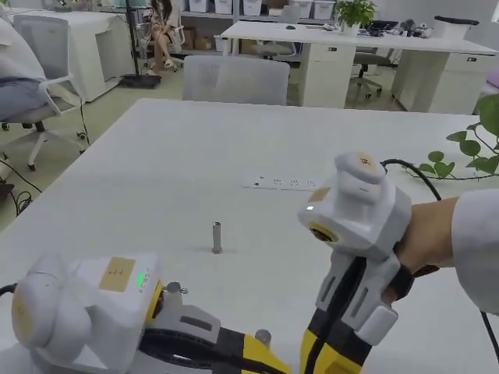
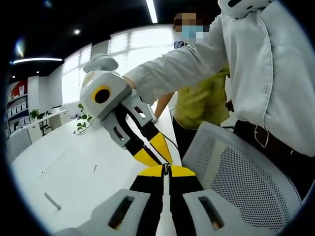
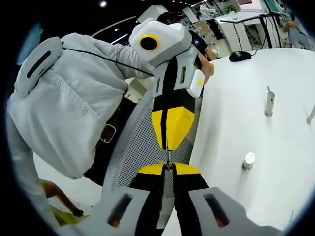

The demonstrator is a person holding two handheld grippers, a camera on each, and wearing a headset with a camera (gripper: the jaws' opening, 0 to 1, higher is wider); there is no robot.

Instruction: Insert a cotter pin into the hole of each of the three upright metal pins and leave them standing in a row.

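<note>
Left hand-held gripper and right hand-held gripper pinch one cotter pin tip-to-tip, upright metal pins nearby

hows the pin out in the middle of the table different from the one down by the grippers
The middle pin stands alone on the bare table, its full length in sight; the near pin is tucked behind the left gripper, only its top showing. The middle pin is farther from the camera, the near pin closer. Both are grey metal and look upright.
</note>
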